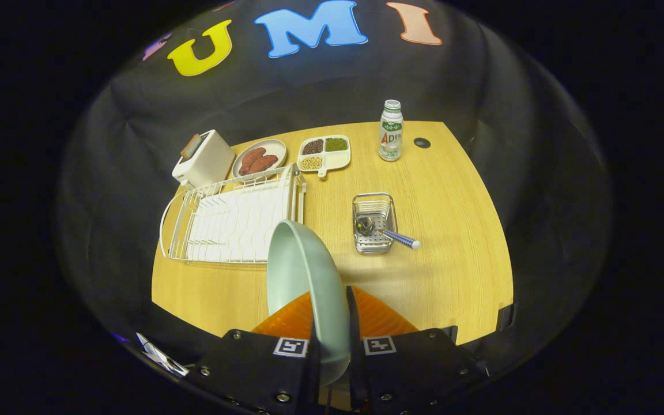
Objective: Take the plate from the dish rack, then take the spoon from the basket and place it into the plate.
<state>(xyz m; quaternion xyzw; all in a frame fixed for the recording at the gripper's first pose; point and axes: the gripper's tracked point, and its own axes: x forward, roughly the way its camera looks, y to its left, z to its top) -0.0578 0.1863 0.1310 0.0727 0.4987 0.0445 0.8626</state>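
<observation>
A pale green plate (303, 276) stands on edge between my fingers, held above the wooden table. My gripper (332, 328) is shut on its rim. Beyond the plate, to its left, the white wire dish rack (234, 219) stands with no dishes in it. To the right of the plate, ahead of my fingers, a small metal wire basket (373, 222) holds a spoon (387, 231); its metal bowl lies inside and its blue-and-white handle sticks out over the basket's right side.
At the table's far side stand a white toaster (202, 158), a plate of sausages (259, 158), a divided dish of beans (324, 153) and a small bottle (391, 129). Bare tabletop (453, 230) lies right of the basket and in front of the rack.
</observation>
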